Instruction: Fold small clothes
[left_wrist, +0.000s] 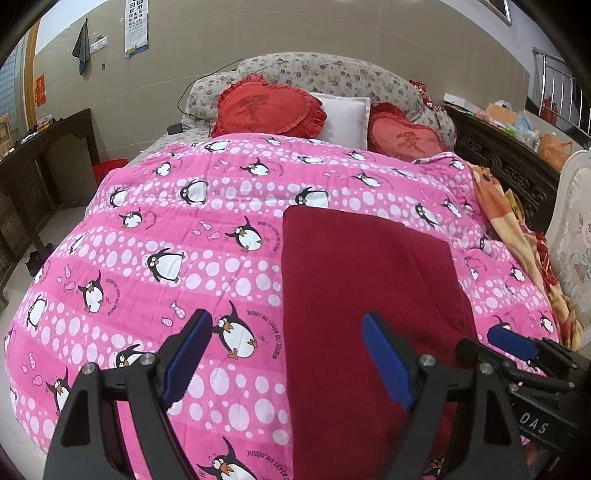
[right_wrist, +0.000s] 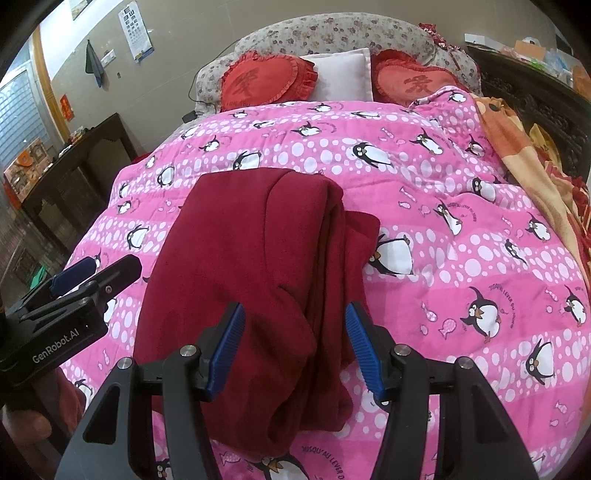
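A dark red fleece garment (left_wrist: 369, 295) lies folded lengthwise on the pink penguin quilt (left_wrist: 184, 229), its long edges running away from me. My left gripper (left_wrist: 288, 325) hangs open and wide over the garment's left edge, one pad above the quilt and the other above the cloth. My right gripper (right_wrist: 295, 314) is open over the garment (right_wrist: 258, 258) near its bunched right fold, and the pads stand apart from the cloth. Each gripper shows in the other's view: the right gripper (left_wrist: 495, 341) at the lower right, the left gripper (right_wrist: 99, 269) at the left.
Two red heart cushions (left_wrist: 266, 107) and a white pillow (left_wrist: 343, 118) lean on the floral headboard (left_wrist: 332, 74). An orange blanket (right_wrist: 517, 147) lies along the quilt's right side. Dark wooden furniture (left_wrist: 44, 166) stands left of the bed, a carved cabinet (left_wrist: 509, 166) on the right.
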